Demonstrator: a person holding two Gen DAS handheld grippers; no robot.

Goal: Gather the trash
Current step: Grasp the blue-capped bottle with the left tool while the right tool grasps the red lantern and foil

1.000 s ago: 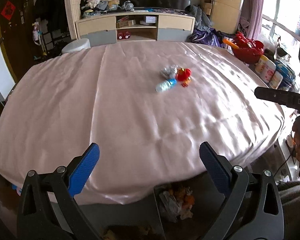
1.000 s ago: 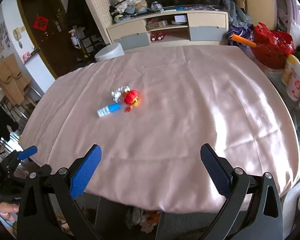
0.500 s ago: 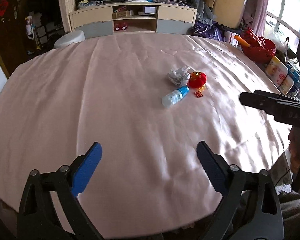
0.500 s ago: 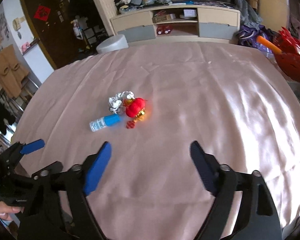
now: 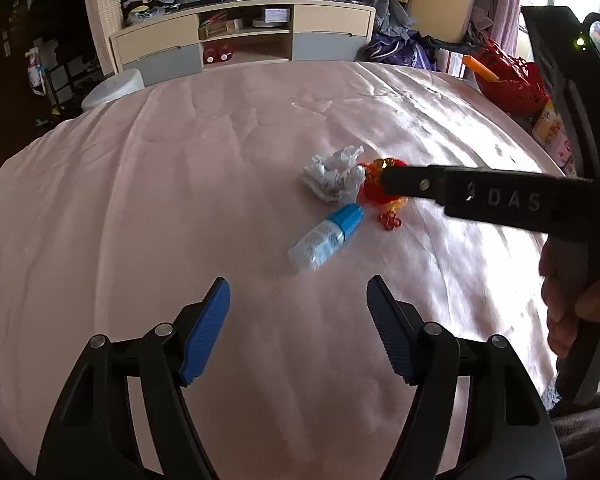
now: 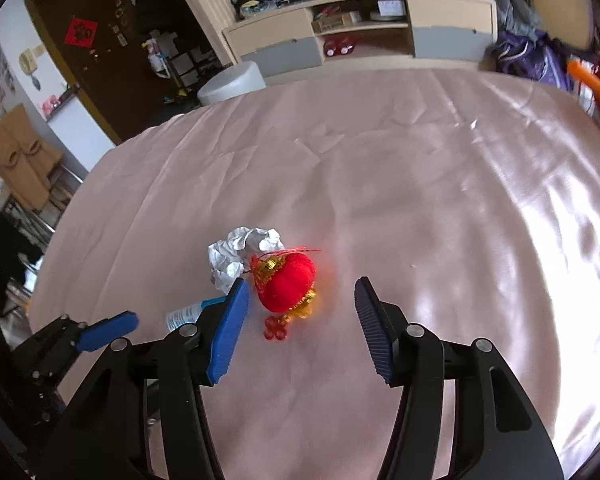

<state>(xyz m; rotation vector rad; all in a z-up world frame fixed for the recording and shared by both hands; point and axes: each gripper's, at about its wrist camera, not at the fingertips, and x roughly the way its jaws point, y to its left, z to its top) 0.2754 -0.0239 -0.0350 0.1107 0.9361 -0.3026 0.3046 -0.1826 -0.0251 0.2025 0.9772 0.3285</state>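
While we hover over the pink tablecloth (image 6: 420, 200):
Left gripper (image 5: 298, 322): fingers apart, just narrowing, nothing between.
Right gripper (image 6: 298, 320): likewise, around red lantern ornament (image 6: 286, 286).
Trash: crumpled foil (image 6: 236, 256), small bottle (image 5: 324, 238), touching mid-table.

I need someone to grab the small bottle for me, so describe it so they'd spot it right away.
On the pink cloth-covered table, three small things lie clustered together. The small bottle lies on its side at the near edge of the cluster, next to a crumpled foil ball and a red lantern ornament. It alone is clear with a blue cap.
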